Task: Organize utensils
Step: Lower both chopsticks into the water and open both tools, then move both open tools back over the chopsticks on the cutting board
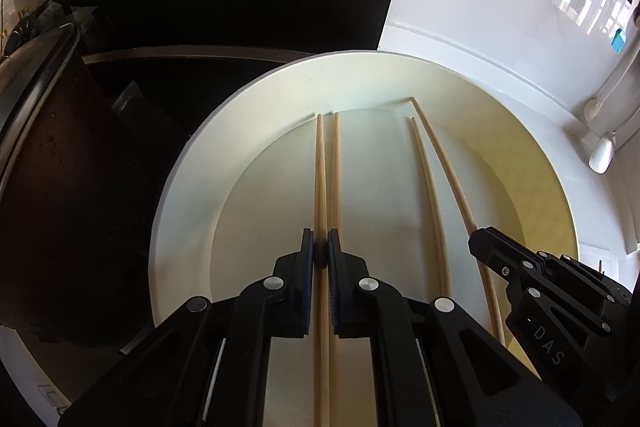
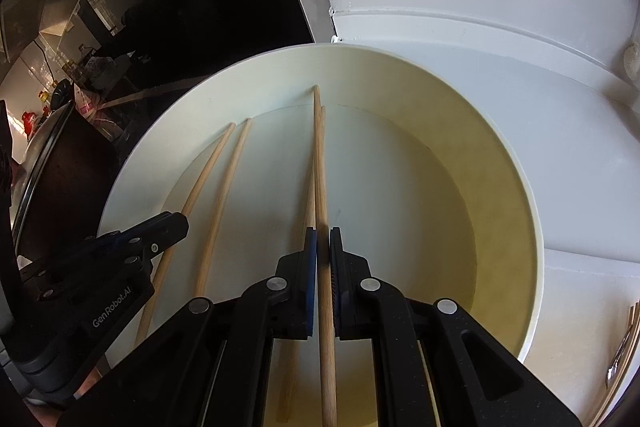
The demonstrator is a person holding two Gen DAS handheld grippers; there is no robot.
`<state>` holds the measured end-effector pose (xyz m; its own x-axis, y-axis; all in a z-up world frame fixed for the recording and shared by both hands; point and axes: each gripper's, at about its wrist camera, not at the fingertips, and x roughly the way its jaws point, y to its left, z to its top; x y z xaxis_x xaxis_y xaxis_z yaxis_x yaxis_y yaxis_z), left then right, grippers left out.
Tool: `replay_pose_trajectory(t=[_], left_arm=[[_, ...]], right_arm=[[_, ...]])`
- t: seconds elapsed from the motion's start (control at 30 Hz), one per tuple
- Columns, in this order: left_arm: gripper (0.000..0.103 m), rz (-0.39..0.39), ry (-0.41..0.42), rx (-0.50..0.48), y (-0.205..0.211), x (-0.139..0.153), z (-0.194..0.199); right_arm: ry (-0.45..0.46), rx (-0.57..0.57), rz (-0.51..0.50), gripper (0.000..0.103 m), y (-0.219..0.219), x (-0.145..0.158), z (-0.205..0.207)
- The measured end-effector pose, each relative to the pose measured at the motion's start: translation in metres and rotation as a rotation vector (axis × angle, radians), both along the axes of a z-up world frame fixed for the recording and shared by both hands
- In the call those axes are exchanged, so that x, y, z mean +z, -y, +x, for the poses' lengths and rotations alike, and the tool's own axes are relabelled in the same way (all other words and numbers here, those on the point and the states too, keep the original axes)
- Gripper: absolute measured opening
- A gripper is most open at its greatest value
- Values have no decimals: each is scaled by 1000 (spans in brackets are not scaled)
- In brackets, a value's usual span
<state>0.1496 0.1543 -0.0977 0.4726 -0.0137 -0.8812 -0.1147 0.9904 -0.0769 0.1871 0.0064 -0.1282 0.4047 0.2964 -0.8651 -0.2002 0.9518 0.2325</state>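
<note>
Step in hand — pairing chopsticks inside the round cream tray point(image 1: 180, 187). Your left gripper point(image 1: 319, 251) is clamped on the left chopstick point(image 1: 319, 167), its partner point(image 1: 335, 163) just beside. Your right gripper point(image 2: 323, 247) is clamped on the right chopstick point(image 2: 320, 163). Both point forward, low over the tray — next, likely release each stick parallel to its mate.

Two markings are readable. In the left wrist view, the right gripper point(image 1: 478, 241) at the near right carries pale letters "DAS" on its black body (running sideways along the housing). In the right wrist view, the left gripper point(image 2: 176, 223) at the near left carries "GenRobot.AI" in pale print on its black casing.
</note>
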Motion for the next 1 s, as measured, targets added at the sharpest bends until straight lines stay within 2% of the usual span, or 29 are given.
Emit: replay_pose_trajectory(t=[0.37,0.43,0.53,0.6,0.7,0.83,0.93,1.0], left_arm=[[8,11,-38,-7,8,-6,4],[11,14,-46,-8,9,-7,3],[28,16,-49,-3,8,-7,0],[50,17,-42,5,7,-4,-3],[56,33,-18,7,6,3,-10],[58,24,-6,16,2,11,-16],[63,36,11,13,0,19,-22],[70,43,25,12,-1,26,-29]], right_arm=[[-81,11,-15,6,-3,-10,4],[-88,11,-22,6,-3,-11,2],[-82,11,-33,8,-5,-10,2],[-66,3,-42,15,-4,-7,1],[-35,-2,-45,20,1,0,-4],[9,-16,-47,25,9,11,-11],[42,-28,-35,32,15,19,-17],[64,-33,-24,36,16,26,-22]])
